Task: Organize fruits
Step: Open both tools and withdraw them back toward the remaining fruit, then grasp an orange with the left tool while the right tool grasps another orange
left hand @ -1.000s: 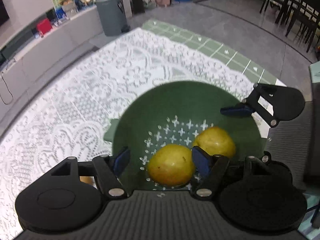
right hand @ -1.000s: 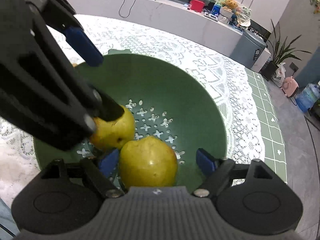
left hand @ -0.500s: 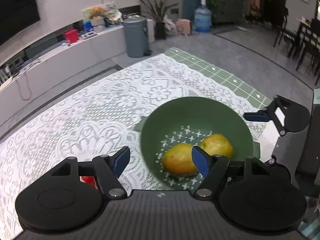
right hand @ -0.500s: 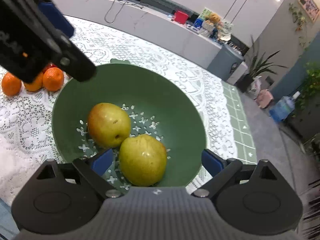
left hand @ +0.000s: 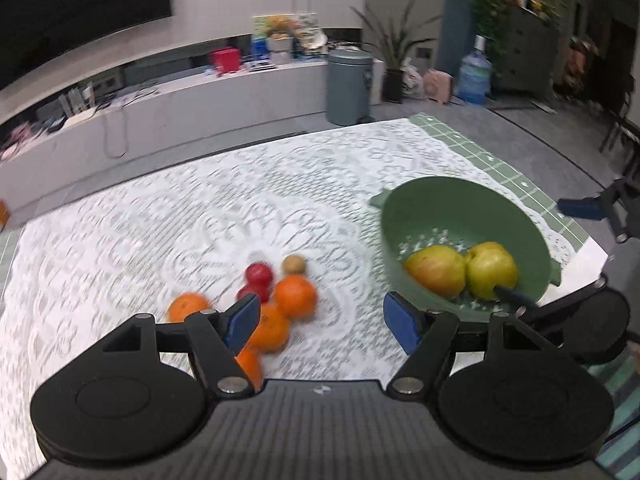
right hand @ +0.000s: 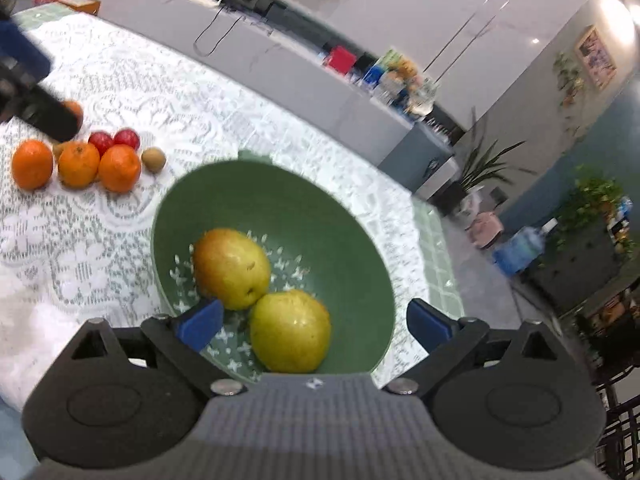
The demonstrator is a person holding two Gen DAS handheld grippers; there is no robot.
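A green perforated bowl (left hand: pixel 472 208) (right hand: pixel 280 196) holds two yellow-green pears (left hand: pixel 438 270) (right hand: pixel 232 268), side by side. A cluster of oranges (left hand: pixel 294 296) (right hand: pixel 78 164), two red fruits (left hand: pixel 260 274) (right hand: pixel 126 138) and a brown kiwi (left hand: pixel 294 265) (right hand: pixel 154 159) lies on the lace tablecloth, left of the bowl. My left gripper (left hand: pixel 320 320) is open and empty, above the cloth between the cluster and the bowl. My right gripper (right hand: pixel 316 320) is open and empty, over the bowl's near rim.
The white lace tablecloth (left hand: pixel 200 216) covers the table, with a green checked border (left hand: pixel 480 148) at the far right edge. A long white counter (left hand: pixel 180 96) with clutter and a grey bin (left hand: pixel 348 88) stand beyond the table.
My left gripper has pulled back and swung left, away from the bowl; the fruit cluster is now before it. My right gripper has drawn back and risen slightly. Both pears stay in the bowl.
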